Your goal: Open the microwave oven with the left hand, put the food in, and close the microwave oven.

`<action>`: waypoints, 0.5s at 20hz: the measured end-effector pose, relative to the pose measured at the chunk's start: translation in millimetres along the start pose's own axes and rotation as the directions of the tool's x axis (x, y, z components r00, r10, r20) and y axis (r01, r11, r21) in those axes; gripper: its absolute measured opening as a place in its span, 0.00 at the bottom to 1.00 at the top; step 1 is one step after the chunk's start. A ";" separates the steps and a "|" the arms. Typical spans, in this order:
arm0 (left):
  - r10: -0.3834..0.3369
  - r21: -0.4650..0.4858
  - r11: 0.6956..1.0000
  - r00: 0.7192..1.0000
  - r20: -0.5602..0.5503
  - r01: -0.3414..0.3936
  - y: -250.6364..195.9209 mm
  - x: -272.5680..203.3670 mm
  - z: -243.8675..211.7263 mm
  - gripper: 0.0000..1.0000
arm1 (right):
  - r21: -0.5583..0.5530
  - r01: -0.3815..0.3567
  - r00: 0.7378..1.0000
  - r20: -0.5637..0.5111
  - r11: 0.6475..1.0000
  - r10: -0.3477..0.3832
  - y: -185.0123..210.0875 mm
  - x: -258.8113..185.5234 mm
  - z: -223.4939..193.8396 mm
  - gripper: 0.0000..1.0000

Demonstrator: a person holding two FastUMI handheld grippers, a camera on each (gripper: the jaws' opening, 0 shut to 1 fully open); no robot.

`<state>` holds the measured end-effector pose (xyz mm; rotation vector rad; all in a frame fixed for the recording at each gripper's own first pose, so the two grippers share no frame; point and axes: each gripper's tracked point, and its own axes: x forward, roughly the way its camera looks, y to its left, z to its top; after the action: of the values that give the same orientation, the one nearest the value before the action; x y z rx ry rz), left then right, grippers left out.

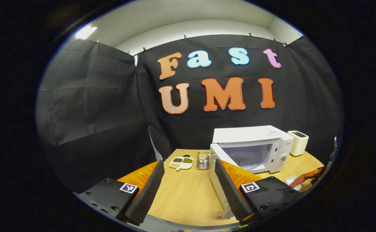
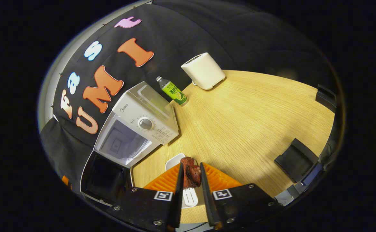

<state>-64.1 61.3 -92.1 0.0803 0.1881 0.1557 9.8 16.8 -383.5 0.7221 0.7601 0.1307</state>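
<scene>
The right gripper has its two ribbed fingers pressed onto a piece of food. The food is dark red-brown, lumpy and a bit shiny, like cooked meat. Its long side runs along the fingers, pointing away from the hand toward the microwave oven. It hangs over a small white dish with rounded corners. The dish sits on the table, just beside the front corner of the microwave oven.

The left gripper has its fingers spread wide apart and holds nothing. The fingers have bumpy foam faces. Smooth pale wood with fine grain shows between them.

The microwave oven is a white boxy thing near the back edge of the table. Its door is swung open toward the front edge. The inside looks pale and smooth. A round knob sits on the panel beside the opening.

At the back edge there is a white split plate with small piles of beans, and next to it a shiny wire holder. A cream toaster with rounded corners stands near the far back corner. A clear bottle with a green label stands between the toaster and the microwave oven.
</scene>
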 end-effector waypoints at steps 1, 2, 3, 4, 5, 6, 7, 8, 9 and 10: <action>0.006 -0.001 1.000 1.000 -0.004 -0.006 1.1 -1.1 -1.6 1.00 | 0.035 -0.025 1.000 0.001 0.999 0.025 5.0 -0.9 3.0 0.17; 0.012 -0.003 1.000 1.000 -0.009 -0.012 2.2 -1.6 -4.4 1.00 | 0.060 -0.041 0.999 -0.002 0.997 0.041 11.8 -2.1 6.3 0.18; 0.015 -0.007 1.000 1.000 -0.015 -0.015 1.5 -1.9 -6.4 1.00 | 0.061 -0.039 0.999 -0.004 0.997 0.039 13.0 -1.4 7.2 0.12; 0.018 -0.013 1.000 1.000 -0.017 -0.019 2.9 -3.7 -8.6 1.00 | 0.050 -0.042 0.999 -0.011 0.998 0.042 15.4 0.9 6.7 0.10; 0.024 -0.018 1.000 1.000 -0.017 -0.024 3.6 -4.5 -8.0 1.00 | 0.043 -0.041 0.999 -0.020 0.998 0.042 18.0 -1.1 6.1 0.08; 0.030 -0.023 0.999 0.999 -0.016 -0.031 5.1 -4.3 -7.9 1.00 | 0.042 -0.035 0.999 -0.026 0.999 0.036 19.5 -1.2 7.5 0.06; 0.038 -0.026 0.999 0.999 -0.015 -0.039 6.9 -5.3 -7.0 0.98 | 0.044 -0.031 0.999 -0.020 0.999 0.032 21.4 -3.9 10.7 0.04; 0.041 -0.027 0.999 0.999 -0.014 -0.041 7.7 -5.7 -7.1 0.97 | 0.046 -0.036 0.999 -0.010 0.998 0.036 23.5 -6.2 16.6 0.03; 0.041 -0.027 0.999 0.999 -0.013 -0.042 6.6 -6.8 -6.5 0.98 | 0.054 -0.044 0.999 -0.004 0.998 0.045 28.0 -9.5 21.1 0.02; 0.043 -0.026 0.999 0.999 -0.009 -0.043 6.2 -9.2 -6.3 1.00 | 0.066 -0.052 0.999 -0.003 0.996 0.052 31.8 -13.0 27.4 0.02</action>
<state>-75.1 66.3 -96.1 0.0573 0.1924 0.2011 23.2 21.0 -341.9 0.8045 0.7533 0.1554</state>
